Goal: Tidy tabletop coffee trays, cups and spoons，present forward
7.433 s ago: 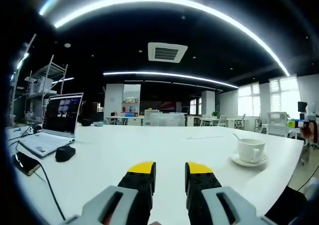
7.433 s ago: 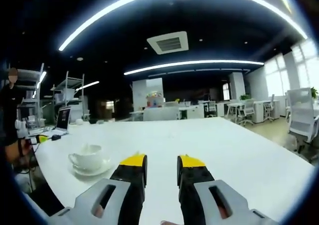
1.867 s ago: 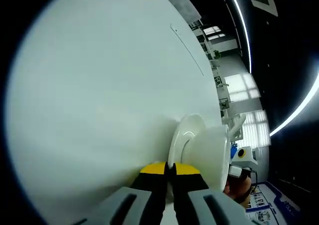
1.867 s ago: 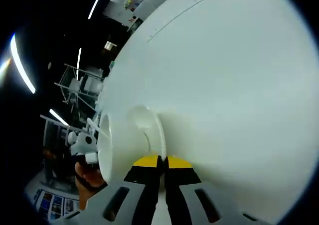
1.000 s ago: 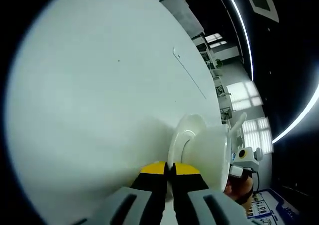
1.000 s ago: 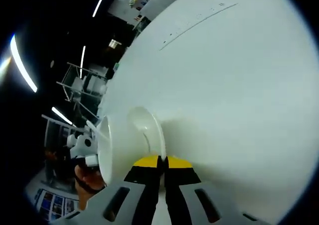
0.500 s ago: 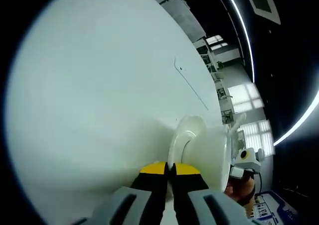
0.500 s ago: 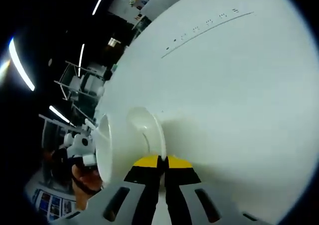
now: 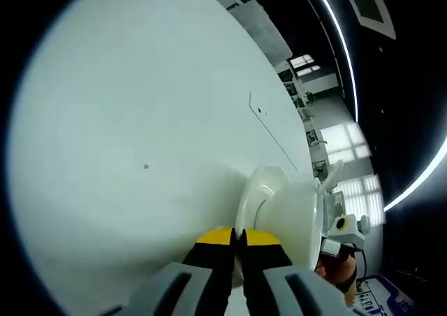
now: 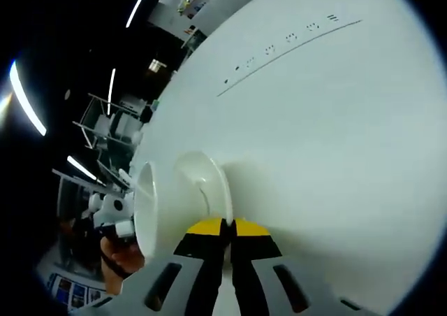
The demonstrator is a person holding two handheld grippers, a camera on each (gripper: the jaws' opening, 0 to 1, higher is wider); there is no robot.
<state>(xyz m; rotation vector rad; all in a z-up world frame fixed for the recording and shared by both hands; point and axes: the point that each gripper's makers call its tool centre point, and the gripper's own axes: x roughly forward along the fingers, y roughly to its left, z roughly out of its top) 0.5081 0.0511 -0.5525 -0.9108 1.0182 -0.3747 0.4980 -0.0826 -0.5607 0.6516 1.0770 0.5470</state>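
Left gripper [image 9: 239, 233]: yellow-tipped jaws clamped on saucer [image 9: 250, 198] rim, edge-on between tips. Right gripper [image 10: 225, 225]: jaws pinched on opposite rim of saucer [image 10: 209, 183]. Cup [image 9: 302, 214] seated on saucer, above white table [image 9: 140, 120]; spoon [image 9: 328, 178] handle projecting past cup. Cup [image 10: 150, 207] left of tips in right gripper view.

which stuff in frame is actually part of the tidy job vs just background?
Job:
- saucer, pinched at its rim by the left gripper and the right gripper
- cup on the saucer
- spoon standing out of the cup

Background:
- white table
- ceiling light strips
- shelving racks
- office desks and windows beyond the table
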